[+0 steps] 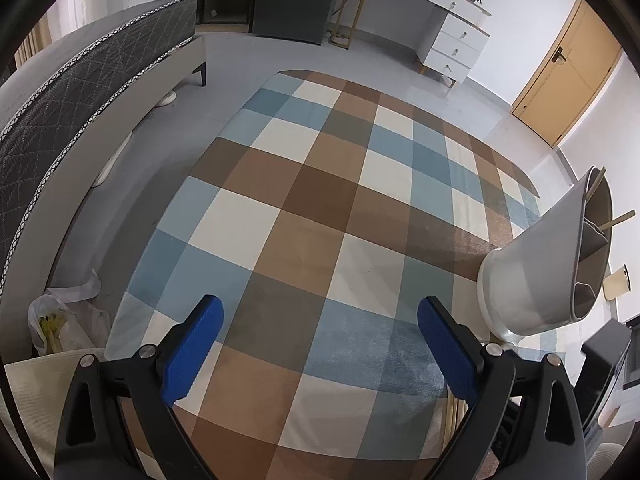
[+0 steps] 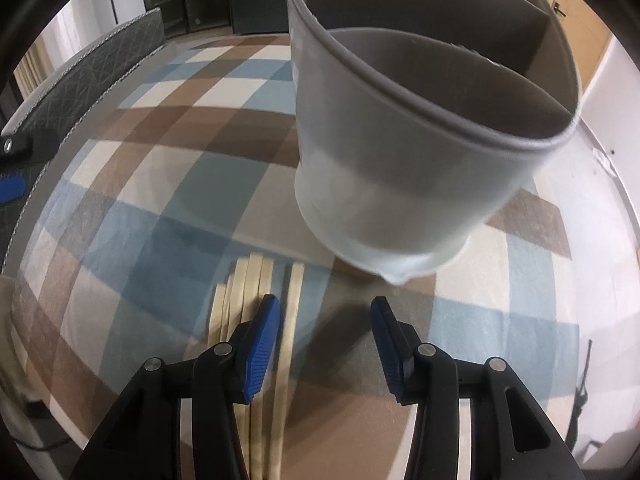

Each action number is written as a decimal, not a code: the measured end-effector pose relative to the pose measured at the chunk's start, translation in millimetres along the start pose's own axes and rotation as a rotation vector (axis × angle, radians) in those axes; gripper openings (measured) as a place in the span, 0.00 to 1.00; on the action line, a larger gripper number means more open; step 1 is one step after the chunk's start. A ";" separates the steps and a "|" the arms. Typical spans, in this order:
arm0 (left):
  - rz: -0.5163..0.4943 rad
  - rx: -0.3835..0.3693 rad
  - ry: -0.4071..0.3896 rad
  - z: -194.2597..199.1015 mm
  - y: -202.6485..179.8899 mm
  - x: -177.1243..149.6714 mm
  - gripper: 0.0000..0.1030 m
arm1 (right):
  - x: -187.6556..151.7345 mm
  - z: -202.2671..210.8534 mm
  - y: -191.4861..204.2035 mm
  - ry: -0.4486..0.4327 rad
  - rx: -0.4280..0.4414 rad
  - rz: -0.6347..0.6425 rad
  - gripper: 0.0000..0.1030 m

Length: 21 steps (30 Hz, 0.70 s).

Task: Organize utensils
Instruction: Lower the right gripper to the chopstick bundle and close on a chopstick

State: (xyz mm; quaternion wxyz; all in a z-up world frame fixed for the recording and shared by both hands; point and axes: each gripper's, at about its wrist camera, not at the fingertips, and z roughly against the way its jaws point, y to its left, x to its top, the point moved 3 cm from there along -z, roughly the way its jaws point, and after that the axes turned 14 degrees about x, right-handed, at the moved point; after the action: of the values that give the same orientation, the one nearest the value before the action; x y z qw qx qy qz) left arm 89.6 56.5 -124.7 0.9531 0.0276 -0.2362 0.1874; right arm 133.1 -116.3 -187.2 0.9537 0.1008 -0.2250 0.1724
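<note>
Checked cloth in brown, blue, cream and grey covers the table [image 1: 320, 216] on which the work takes place. Near its right edge in the left wrist view stands a grey utensil holder [image 1: 536, 276], a round tub with a paler base and inner partitions, and two pale sticks [image 1: 618, 218] poke out of its top. The left gripper [image 1: 320, 320] hangs above the cloth with its blue pads [image 1: 192, 348] spread wide and only bare cloth between them. In the right wrist view the same holder [image 2: 400, 152] fills the upper half of the picture, close in front of the right gripper [image 2: 325, 312], with its dividers visible inside the rim. A bundle of pale wooden chopsticks [image 2: 248, 288] lies flat on the cloth just in front of the holder's base, running towards the camera. The right gripper's jaws stand partly apart over them: the left blue pad [image 2: 260, 352] sits over the bundle, with one chopstick [image 2: 294, 304] lying just inside the gap and the others on the pad's outer side, while the right pad is well clear over the cloth. Whether either pad presses on a chopstick cannot be told. Beyond the table a dark patterned bed [image 1: 80, 96], a white dresser [image 1: 448, 36] and a tan door [image 1: 568, 76] are in sight.
</note>
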 end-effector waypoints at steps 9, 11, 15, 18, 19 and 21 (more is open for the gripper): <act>-0.023 0.004 -0.001 -2.9 -2.9 -0.3 0.92 | 12.5 -3.0 1.9 -0.017 0.052 -0.003 0.06; -0.052 0.003 0.000 -2.9 -8.7 -4.2 0.92 | 13.2 0.7 0.5 -0.036 0.070 -0.018 0.05; -0.095 -0.034 0.030 -3.5 -20.8 -17.1 0.92 | 13.4 25.2 -10.0 -0.104 0.093 -0.064 0.05; -0.124 -0.096 0.091 -4.6 -33.1 -33.2 0.92 | 10.2 45.4 -24.2 -0.159 0.136 -0.144 0.05; -0.134 -0.111 0.107 -4.5 -37.5 -38.1 0.92 | 8.7 53.4 -30.7 -0.182 0.154 -0.179 0.05; -0.161 -0.125 0.121 -2.4 -46.3 -47.8 0.92 | 6.5 64.8 -41.6 -0.217 0.180 -0.234 0.05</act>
State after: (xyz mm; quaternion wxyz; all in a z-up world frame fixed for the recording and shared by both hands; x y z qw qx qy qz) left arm 68.7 -2.6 -147.1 0.9774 -0.0246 -0.1863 0.0965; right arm 128.6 -170.2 -132.0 0.9245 0.2291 -0.2968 0.0680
